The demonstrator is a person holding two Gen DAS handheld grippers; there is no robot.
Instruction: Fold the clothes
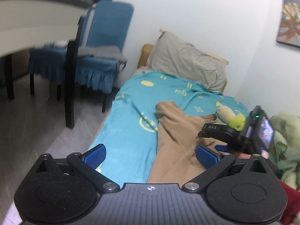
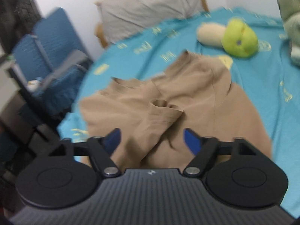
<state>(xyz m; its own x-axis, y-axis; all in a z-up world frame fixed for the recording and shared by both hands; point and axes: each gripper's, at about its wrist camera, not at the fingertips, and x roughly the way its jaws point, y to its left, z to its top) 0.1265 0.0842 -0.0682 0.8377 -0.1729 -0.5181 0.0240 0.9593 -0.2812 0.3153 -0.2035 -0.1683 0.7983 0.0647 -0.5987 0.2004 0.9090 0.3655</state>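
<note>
Nearest, both tools stand with their blue pads spread and nothing between them: the left gripper (image 1: 150,157) hangs over the near edge of the bed, the right gripper (image 2: 151,140) just above the cloth. The tan garment (image 2: 168,103) lies rumpled on the teal bedspread (image 2: 262,93), 1 sleeve cuff (image 2: 165,110) doubled over its middle and a long part trailing toward the near edge. It is neither flat nor neatly folded, which fits a piece being spread out as well as 1 partway folded.

The risks, as I judge them: the soft bedspread could be pinched along with the thin cloth, and a grab at the bunched layers could catch 2 plies where 1 is meant, skewing the fold. The plush toy (image 2: 238,37) sits close beyond the garment and could snag a swung sleeve.

Farther off lie a grey pillow (image 1: 187,61), a blue chair (image 1: 101,43), a white wall and a framed picture (image 1: 289,24).
</note>
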